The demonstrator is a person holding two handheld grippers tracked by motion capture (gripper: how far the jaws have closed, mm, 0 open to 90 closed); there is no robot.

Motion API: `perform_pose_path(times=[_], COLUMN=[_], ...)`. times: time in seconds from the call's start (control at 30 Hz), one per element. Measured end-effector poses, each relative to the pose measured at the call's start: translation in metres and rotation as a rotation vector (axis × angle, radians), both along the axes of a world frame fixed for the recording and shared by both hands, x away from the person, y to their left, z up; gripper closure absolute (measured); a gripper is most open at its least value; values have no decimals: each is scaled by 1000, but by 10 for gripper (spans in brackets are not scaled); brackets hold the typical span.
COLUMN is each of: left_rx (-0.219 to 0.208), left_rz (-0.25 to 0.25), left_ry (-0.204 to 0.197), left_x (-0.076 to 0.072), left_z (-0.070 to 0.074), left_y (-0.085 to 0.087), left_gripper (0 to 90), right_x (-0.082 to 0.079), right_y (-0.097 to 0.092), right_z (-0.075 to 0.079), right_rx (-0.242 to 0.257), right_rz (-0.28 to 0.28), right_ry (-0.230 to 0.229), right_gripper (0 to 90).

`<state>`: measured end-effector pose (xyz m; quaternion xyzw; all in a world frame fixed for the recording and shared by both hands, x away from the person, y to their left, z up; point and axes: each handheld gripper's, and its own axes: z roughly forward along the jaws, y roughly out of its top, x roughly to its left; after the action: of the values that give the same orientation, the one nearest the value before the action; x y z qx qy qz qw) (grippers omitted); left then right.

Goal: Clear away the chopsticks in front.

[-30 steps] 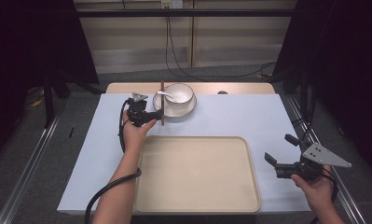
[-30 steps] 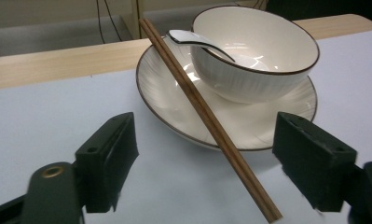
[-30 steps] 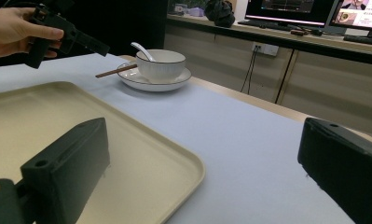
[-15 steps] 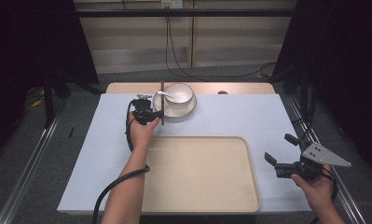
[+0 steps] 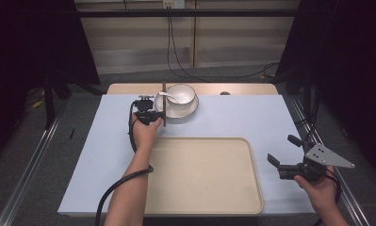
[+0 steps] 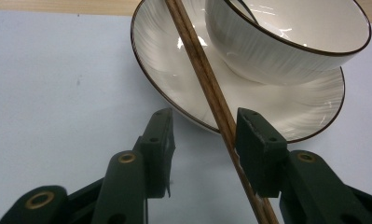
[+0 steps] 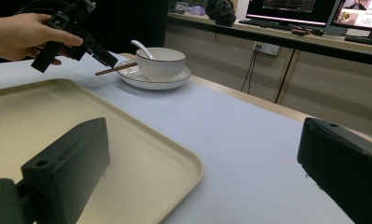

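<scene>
Two chopsticks (image 6: 207, 79) are leaning side by side with their far ends on the rim of the plate (image 6: 174, 88) and their near ends running down toward the bench (image 5: 232, 120), and I am bringing my left claw (image 6: 203, 135) around them. Its jaws have just been closing, and the sticks are sitting between them: one jaw is touching the sticks from the side, the other is standing apart with a gap left, so I am not pinching them yet. I am judging the job as barely begun: the reach is made, the squeeze is only half made, and the lift and the carry to the tray (image 5: 202, 207) are all left to do. Nothing is lying on that tray so far.

My right claw (image 5: 285, 154) is hovering off the right edge of the tray with its jaws spread wide and nothing in them, waiting well apart from the dishes.

Close around the sticks I am watching the bowl (image 6: 286, 37), which is sitting on the plate just beside them, with a white spoon (image 7: 141, 47) resting in it. The sticks are slanting across the plate's rim, so I am expecting that a crooked squeeze could drag them along it or nudge the plate. The bowl's wall is near enough to my far jaw that I am needing to pull the sticks back and up, not sideways. Between the plate and the tray the bench cloth is giving me an open path.
</scene>
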<state>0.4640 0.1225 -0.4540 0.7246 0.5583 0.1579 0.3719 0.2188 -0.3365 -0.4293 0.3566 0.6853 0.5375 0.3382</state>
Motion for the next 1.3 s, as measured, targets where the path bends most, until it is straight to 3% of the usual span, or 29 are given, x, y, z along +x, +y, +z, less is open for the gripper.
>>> perform_pose_path(times=[0.17, 0.27, 0.63, 0.73, 0.93, 1.03, 1.1, 1.3], left_rx=[12, 6, 12, -15, -22, -32, -78, -98], left_rz=[18, 9, 7, 33, 68, 58, 96, 86], left_ry=[-11, 6, 18, 16, 8, 25, 24, 5], left_x=[0, 1, 1, 0, -2, -3, -4, -11], left_z=[1, -1, -4, -6, -9, -12, -13, -11], left_y=[-4, -5, -8, -10, -8, -5, -4, 4], left_gripper=[589, 597, 737, 756, 795, 809, 834, 860], right_x=[0, 0, 0, 0, 0, 0, 0, 0], right_y=[0, 0, 1, 1, 0, 0, -1, -1], right_z=[0, 0, -1, -1, 0, 0, 0, 0], right_rx=[-3, -3, -7, -8, -5, -4, -4, -7], right_rz=[-3, -1, 4, 7, -4, 0, 1, -4], right_ry=[0, 1, 8, 6, 3, 5, 7, 5], right_gripper=[16, 16, 16, 15, 15, 16, 16, 15])
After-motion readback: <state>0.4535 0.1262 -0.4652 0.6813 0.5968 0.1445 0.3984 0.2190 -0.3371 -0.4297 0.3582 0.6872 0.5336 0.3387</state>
